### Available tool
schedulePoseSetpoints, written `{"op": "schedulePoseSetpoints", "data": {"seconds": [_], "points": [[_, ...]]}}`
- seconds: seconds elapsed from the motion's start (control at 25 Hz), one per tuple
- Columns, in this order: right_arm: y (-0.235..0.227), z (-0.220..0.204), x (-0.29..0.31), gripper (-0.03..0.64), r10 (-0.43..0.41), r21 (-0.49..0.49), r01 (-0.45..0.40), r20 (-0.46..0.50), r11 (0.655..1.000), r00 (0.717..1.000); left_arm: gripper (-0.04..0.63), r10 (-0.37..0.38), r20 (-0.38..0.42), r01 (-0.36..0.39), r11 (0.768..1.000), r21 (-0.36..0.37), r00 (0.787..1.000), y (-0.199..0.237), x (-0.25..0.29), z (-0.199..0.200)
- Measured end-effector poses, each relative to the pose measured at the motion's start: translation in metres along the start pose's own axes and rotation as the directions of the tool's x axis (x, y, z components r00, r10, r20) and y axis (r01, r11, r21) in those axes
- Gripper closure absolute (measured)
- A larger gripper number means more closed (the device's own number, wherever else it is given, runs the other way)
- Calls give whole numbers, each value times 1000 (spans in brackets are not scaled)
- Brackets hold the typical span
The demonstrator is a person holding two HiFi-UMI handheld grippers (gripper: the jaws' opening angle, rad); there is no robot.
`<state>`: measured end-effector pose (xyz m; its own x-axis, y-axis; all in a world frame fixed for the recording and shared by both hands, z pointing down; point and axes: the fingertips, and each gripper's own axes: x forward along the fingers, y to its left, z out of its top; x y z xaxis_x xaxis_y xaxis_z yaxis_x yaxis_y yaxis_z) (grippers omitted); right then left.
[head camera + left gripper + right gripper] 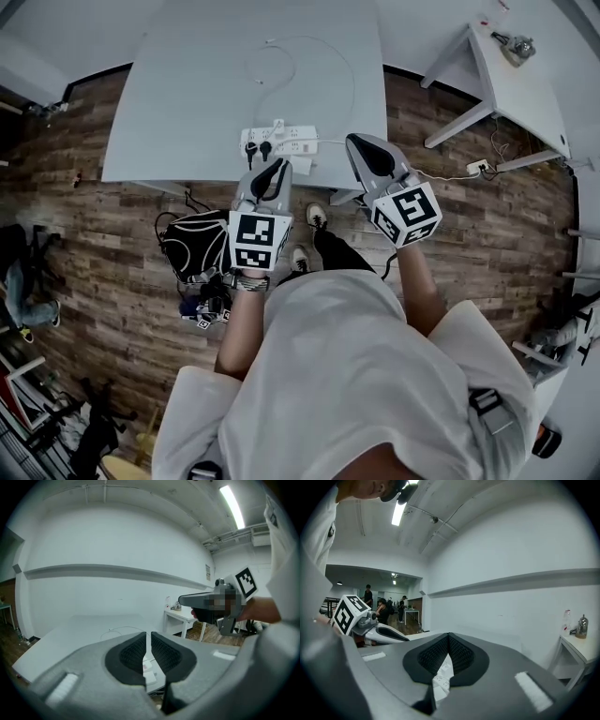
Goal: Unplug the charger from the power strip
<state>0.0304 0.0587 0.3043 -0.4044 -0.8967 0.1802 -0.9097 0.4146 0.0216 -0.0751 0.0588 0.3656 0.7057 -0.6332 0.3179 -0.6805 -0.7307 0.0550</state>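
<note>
I see a matt, smooth table top (187, 103), a wood-plank floor (103, 253), and a white plastic power strip (286, 141). Left gripper (148, 637): matt grey plastic shell, black ribbed pads (132, 654).

Power strip (148, 669) mostly behind left gripper (148, 635)

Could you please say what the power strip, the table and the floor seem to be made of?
White power strip: probably smooth moulded plastic. Pale grey table: matte, grainless, perhaps laminate. Brown floor: wood or imitation planks, grain and seams visible.
</note>
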Motion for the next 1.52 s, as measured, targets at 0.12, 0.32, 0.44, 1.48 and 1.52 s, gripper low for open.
{"op": "schedulePoseSetpoints", "data": {"seconds": [0.12, 0.32, 0.44, 1.48, 1.52], "points": [[-8, -9, 20, 615, 20, -1, -20, -20, 1000, 1000, 571, 10, -25, -10, 1000, -4, 1000, 7, 13, -7], [-21, -27, 51, 615, 75, -5, -76, -59, 997, 995, 571, 29, -65, -30, 999, -20, 998, 15, 42, -18], [-28, -43, 69, 615, 106, 5, -106, -90, 994, 990, 569, 52, -87, -55, 998, -27, 995, 23, 59, -27], [-60, -185, 166, 615, 305, 99, -289, -318, 952, 897, 477, 265, -354, -318, 943, -102, 897, 81, 150, -121], [-60, -190, 167, 615, 315, 103, -298, -325, 949, 892, 468, 273, -362, -330, 938, -105, 891, 82, 152, -124]]}}
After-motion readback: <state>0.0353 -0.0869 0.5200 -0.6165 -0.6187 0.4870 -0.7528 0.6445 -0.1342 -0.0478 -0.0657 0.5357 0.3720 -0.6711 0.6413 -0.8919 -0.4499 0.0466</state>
